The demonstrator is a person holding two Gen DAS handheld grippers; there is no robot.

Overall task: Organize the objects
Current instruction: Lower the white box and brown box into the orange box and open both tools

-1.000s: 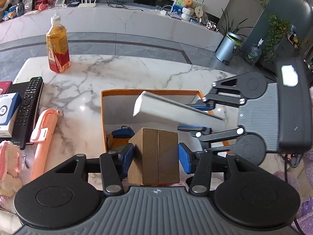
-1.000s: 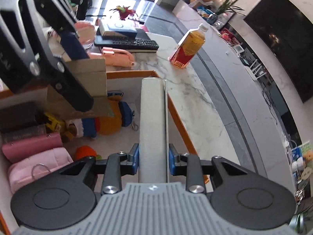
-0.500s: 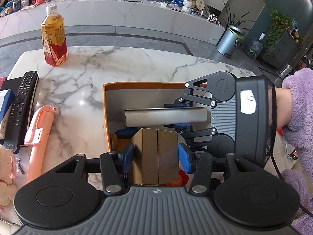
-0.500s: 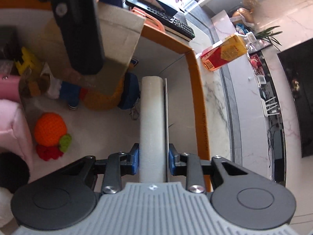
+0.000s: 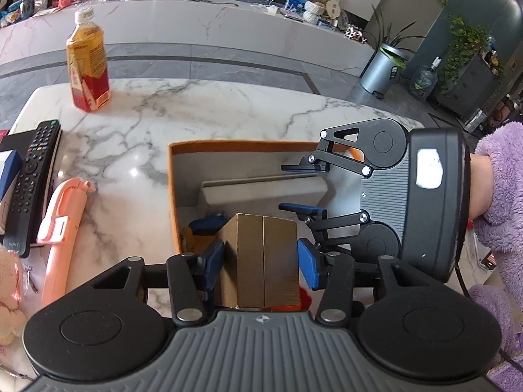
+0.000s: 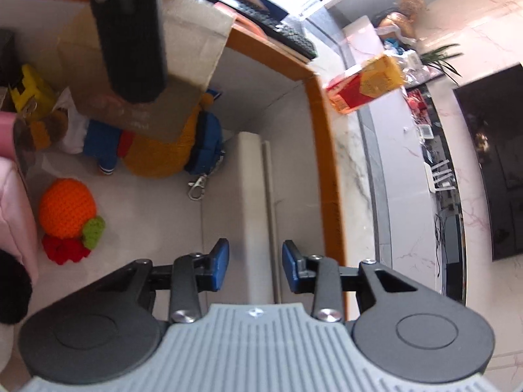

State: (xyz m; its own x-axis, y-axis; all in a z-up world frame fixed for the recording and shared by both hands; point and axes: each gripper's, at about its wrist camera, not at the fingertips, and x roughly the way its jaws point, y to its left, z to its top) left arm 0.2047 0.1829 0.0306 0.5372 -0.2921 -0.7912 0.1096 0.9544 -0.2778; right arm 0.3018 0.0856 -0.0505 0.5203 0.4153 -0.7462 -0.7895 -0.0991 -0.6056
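Observation:
My left gripper [image 5: 261, 261] is shut on a brown cardboard box [image 5: 261, 261] and holds it over the orange-rimmed storage box [image 5: 173, 196]. My right gripper [image 6: 255, 269] is open inside the storage box [image 6: 322, 137]; it also shows in the left wrist view [image 5: 302, 187]. A flat grey-white case [image 6: 253, 202] lies on the box floor by the far wall, between and below the open right fingers, and shows in the left wrist view [image 5: 264, 191] too.
In the box lie a crocheted orange toy [image 6: 67, 212], a blue-and-yellow plush toy [image 6: 163, 150] and a pink pouch [image 6: 13, 202]. On the marble table [image 5: 163, 114] stand a tea bottle [image 5: 87, 65], a remote [image 5: 31, 179] and a pink selfie stick [image 5: 60, 228].
My right gripper lowered the grey-white case into the storage box and opened, letting it go. My left gripper kept holding the cardboard box over the storage box.

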